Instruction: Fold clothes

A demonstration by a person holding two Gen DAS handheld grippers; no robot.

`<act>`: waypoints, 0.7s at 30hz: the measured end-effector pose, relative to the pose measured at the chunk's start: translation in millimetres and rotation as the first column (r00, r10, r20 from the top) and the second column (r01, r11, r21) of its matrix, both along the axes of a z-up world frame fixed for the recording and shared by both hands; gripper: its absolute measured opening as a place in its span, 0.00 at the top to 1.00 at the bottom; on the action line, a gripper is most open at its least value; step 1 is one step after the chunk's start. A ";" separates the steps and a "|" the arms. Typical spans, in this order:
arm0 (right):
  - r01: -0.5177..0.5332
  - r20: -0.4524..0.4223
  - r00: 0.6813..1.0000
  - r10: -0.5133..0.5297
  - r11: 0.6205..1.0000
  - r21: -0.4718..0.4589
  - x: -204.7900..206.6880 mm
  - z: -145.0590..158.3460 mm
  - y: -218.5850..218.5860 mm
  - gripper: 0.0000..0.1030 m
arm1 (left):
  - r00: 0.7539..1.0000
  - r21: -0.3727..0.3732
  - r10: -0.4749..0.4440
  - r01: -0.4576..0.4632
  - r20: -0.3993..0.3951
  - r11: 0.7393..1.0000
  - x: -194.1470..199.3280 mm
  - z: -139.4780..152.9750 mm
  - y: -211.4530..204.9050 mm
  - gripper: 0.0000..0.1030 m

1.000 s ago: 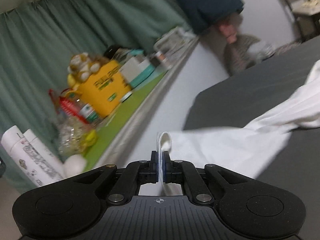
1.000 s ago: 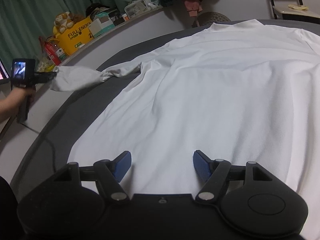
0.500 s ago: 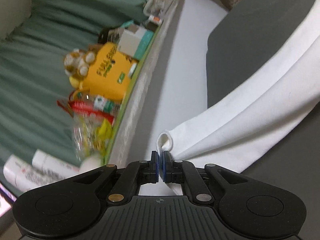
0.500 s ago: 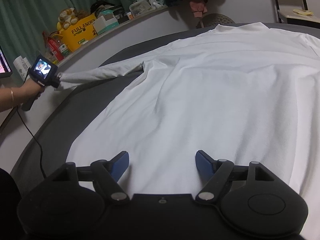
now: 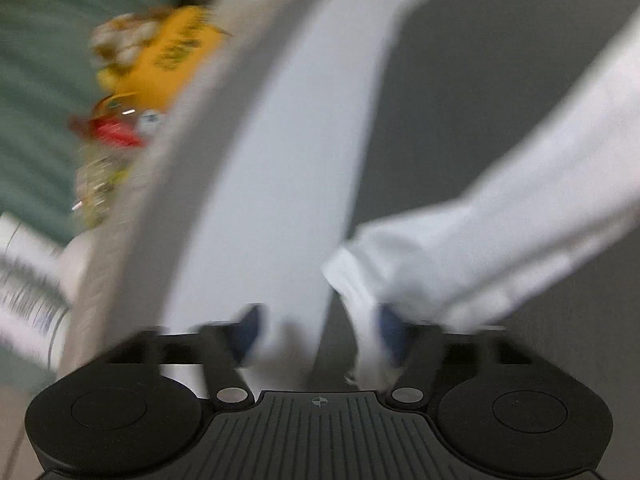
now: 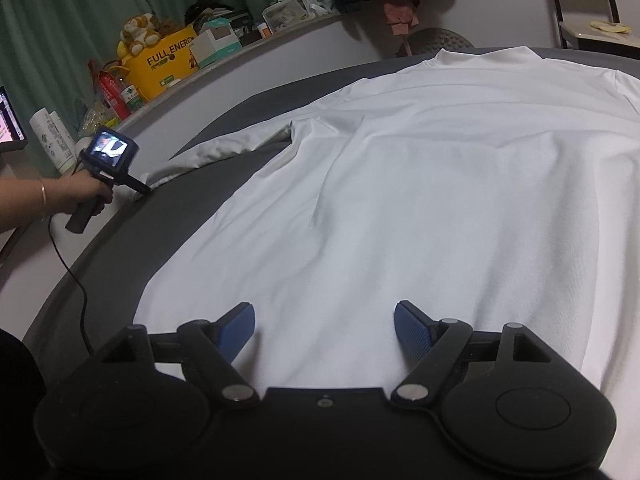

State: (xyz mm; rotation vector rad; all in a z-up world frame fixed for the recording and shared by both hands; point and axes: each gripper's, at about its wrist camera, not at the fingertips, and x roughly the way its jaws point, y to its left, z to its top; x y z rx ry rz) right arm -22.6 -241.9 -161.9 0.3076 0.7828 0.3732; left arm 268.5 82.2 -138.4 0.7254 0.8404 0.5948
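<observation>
Left gripper [image 5: 316,330] jaws now spread apart, were clamped on sleeve cuff [image 5: 360,276] a second ago. Cuff no longer pinched, lies loose against right finger. Sleeve [image 6: 208,156], earlier pulled out past left edge of mattress [image 6: 120,236], now rests on mattress by that edge. Left view now motion-blurred. Left gripper lower, close to mattress.
</observation>
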 end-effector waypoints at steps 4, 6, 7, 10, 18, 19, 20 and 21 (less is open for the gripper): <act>0.002 0.000 1.000 -0.002 1.000 0.001 -0.4 -0.2 -0.1 0.26 | 0.968 -0.111 -0.182 0.202 0.172 0.973 -47.9 30.7 -16.8 0.10; 0.003 0.001 1.000 -0.003 1.000 0.000 -0.6 -0.1 -0.1 0.26 | 0.922 -0.046 -0.343 0.356 0.181 0.933 -75.2 32.1 -29.8 0.10; 0.004 0.000 1.000 -0.004 1.000 0.001 -0.7 -0.1 -0.1 0.26 | 0.887 0.012 -0.434 0.438 0.159 0.899 -88.0 29.1 -35.8 0.10; 0.006 0.000 1.000 -0.006 1.000 0.000 -1.2 -0.1 0.3 0.26 | 0.801 0.167 -0.598 0.592 -0.018 0.789 -111.5 5.8 -45.9 0.11; 0.008 -0.002 1.000 -0.009 1.000 -0.004 -2.3 0.4 0.2 0.26 | 0.735 0.319 -0.567 0.675 -0.372 0.665 -92.2 -43.0 -42.9 0.65; 0.009 -0.002 1.000 -0.009 1.000 -0.004 -1.9 0.4 0.3 0.26 | 0.716 0.330 -0.572 0.695 -0.400 0.639 -91.8 -45.9 -43.7 0.68; 0.009 -0.001 1.000 -0.009 1.000 -0.004 -1.6 0.4 0.2 0.26 | 0.696 0.339 -0.575 0.714 -0.429 0.612 -91.3 -48.7 -44.4 0.68; 0.008 -0.001 1.000 -0.008 1.000 -0.005 -1.4 0.4 0.2 0.26 | 0.676 0.348 -0.577 0.733 -0.457 0.584 -90.8 -51.6 -45.2 0.68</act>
